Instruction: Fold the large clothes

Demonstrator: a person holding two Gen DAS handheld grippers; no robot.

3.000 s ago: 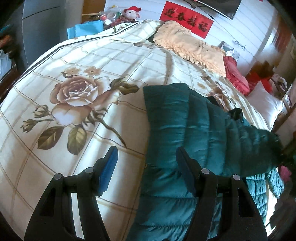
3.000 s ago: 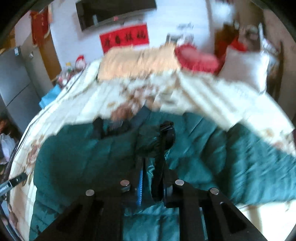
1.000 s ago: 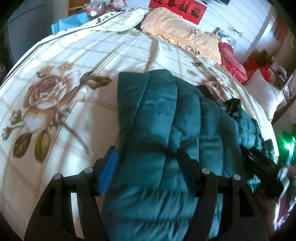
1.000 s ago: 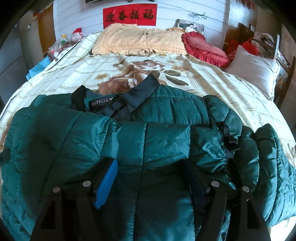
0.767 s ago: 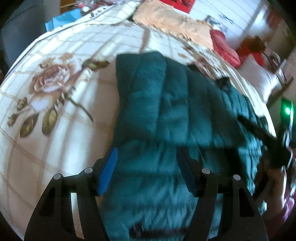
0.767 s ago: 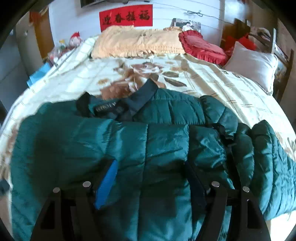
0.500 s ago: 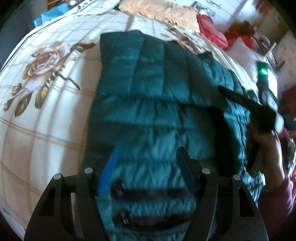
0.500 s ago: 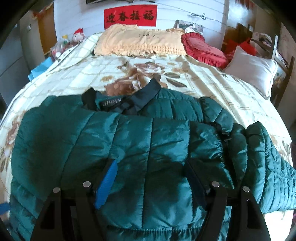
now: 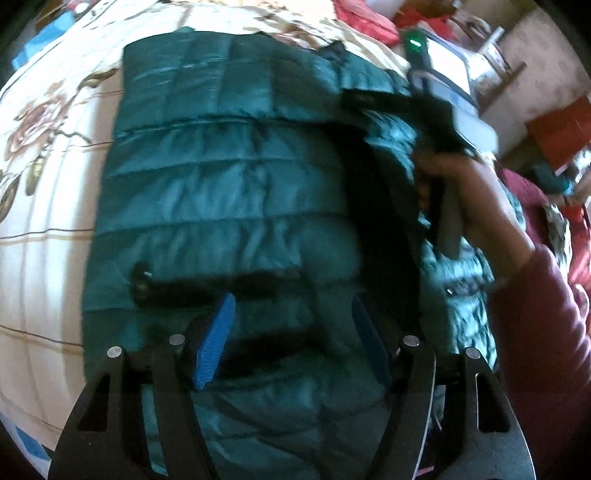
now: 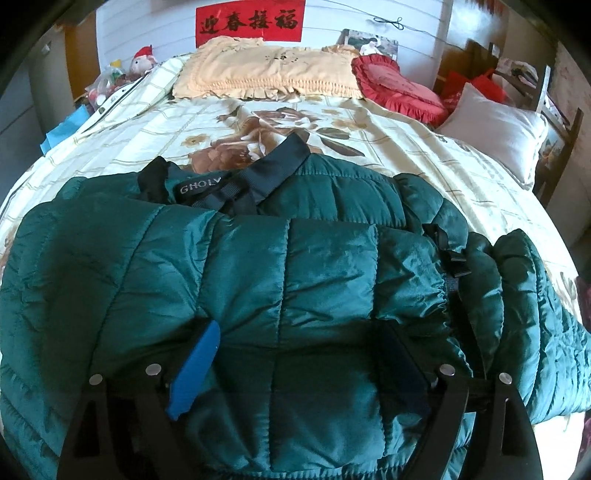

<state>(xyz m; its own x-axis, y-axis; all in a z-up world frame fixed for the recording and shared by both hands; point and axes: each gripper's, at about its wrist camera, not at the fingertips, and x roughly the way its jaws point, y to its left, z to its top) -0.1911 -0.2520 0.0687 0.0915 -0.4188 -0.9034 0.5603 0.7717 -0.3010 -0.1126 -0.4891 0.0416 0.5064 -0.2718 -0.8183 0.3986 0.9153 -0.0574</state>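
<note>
Bed [image 10: 424, 155] with cream floral quilt fills most of the right wrist view, running from the lower edge up to the white plank wall at the top. Across the lower half of that frame lies the dark green puffer jacket [image 10: 258, 295], partly folded, one quilted panel doubled over the body, collar with a lettered label at upper centre, a sleeve bulging off to the lower right. In the left wrist view, same jacket [image 9: 229, 192] covers the centre, two dark pocket zips near the bottom.

Along the top of the right wrist view: peach frilled pillow [image 10: 266, 70] in the middle, red heart cushion [image 10: 399, 88] just to its right, white pillow [image 10: 495, 133] at far right, red banner [image 10: 251, 20] on the wall above, small plush toy [image 10: 142, 61] at upper left.

Right gripper [image 10: 295, 362] at bottom centre, jaws opening, straddling a quilted fold without pressing on it. Left gripper [image 9: 291, 332] at bottom centre of its view, jaws apart over the jacket's hem area, nothing clamped. At right of the left wrist view, a hand [image 9: 476, 199] in a maroon sleeve grips the other tool's handle above the jacket, blurred.
</note>
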